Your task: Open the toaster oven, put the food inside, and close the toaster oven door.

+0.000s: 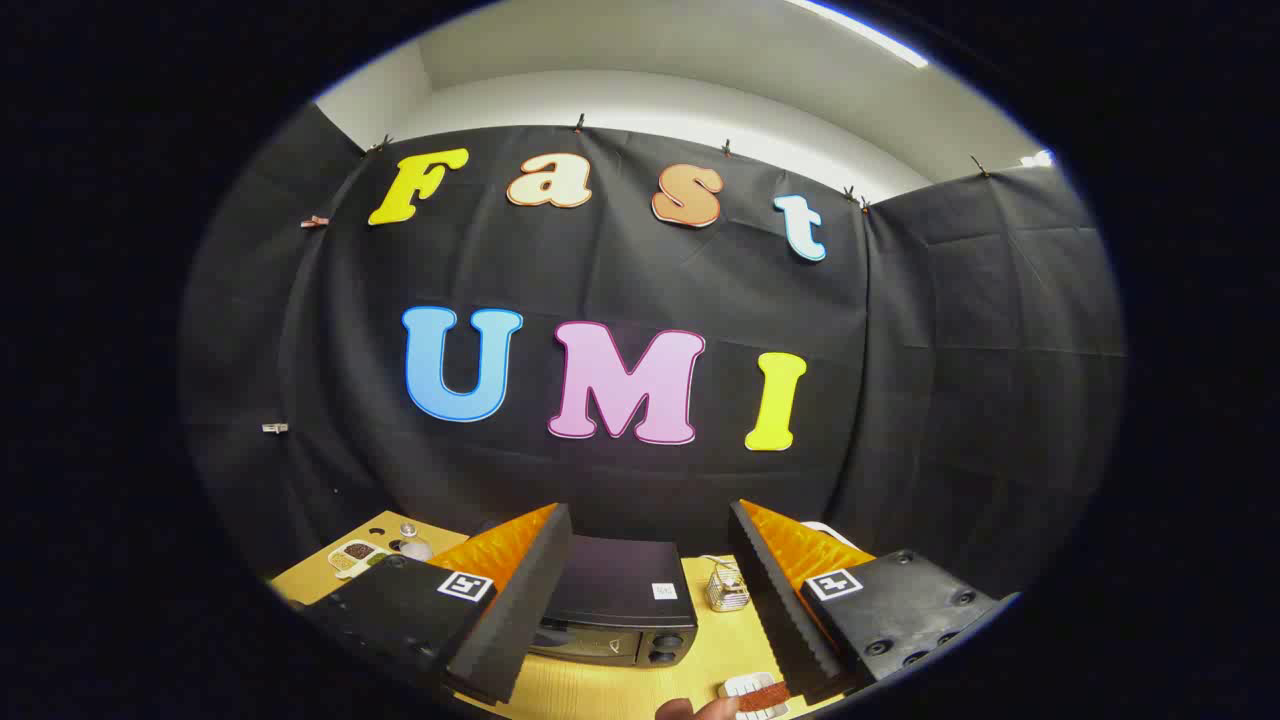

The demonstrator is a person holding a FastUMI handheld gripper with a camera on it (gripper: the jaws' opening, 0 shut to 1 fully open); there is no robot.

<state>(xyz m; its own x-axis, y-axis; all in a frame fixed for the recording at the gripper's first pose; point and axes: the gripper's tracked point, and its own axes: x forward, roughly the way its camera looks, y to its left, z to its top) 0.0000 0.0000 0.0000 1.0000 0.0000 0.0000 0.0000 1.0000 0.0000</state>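
Observation:
A black toaster oven (pixel 620 610) stands on the wooden table (pixel 590 690), its door closed, seen from above between my two fingers. My gripper (pixel 650 590) is open, high above the table, with nothing between its fingers. The left finger (pixel 510 610) and the right finger (pixel 790 610) frame the oven. In front of the oven to the right, by the right finger, a small white dish (pixel 752 692) holds a reddish-brown piece of food (pixel 765 697). A person's hand (pixel 700 710) is touching that dish at its near side.
A small wire basket (pixel 727 588) stands on the table to the right of the oven. Beyond the left finger lie a divided white plate with bits of food (pixel 355 556) and a small round metal object (pixel 413 547). Black cloth walls close the booth behind.

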